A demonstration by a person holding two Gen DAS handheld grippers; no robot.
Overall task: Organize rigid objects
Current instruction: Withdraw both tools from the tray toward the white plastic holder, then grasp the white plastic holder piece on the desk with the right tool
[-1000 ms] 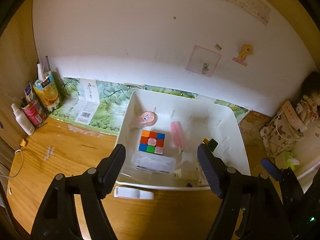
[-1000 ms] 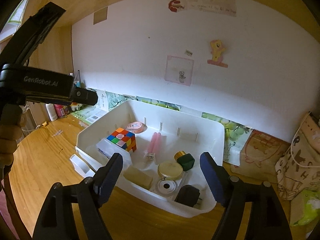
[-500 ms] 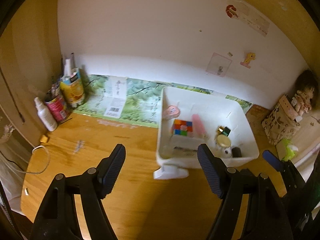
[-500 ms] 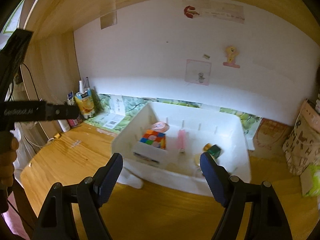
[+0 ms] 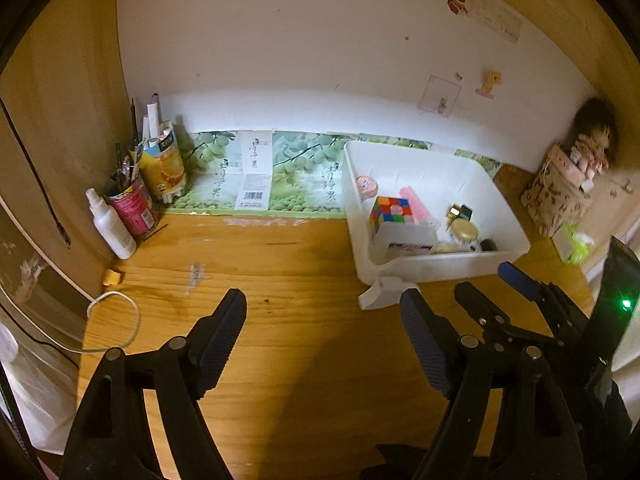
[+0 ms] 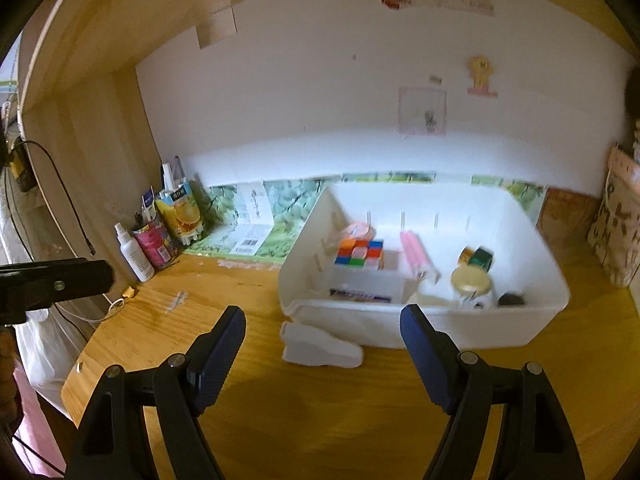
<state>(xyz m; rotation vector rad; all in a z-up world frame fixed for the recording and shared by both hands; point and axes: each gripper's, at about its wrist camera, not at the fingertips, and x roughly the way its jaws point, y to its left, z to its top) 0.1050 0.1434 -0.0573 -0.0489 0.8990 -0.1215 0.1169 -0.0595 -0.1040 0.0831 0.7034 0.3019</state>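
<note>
My left gripper: jaws spread wide, nothing between them, held above the bare wooden desk. My right gripper: jaws likewise wide apart and empty, over the same desk, short of the white bin. White bin: on the desk near the back wall, to the right of centre. Contents: colour cube at the left, pink roll behind it, white box in front of it, pink sticks mid-bin, gold-lidded jar and dark green block to the right. Loose white plastic piece: on the desk, just before the bin's front left corner. Far left corner: spray bottle, red can, juice carton.
</note>
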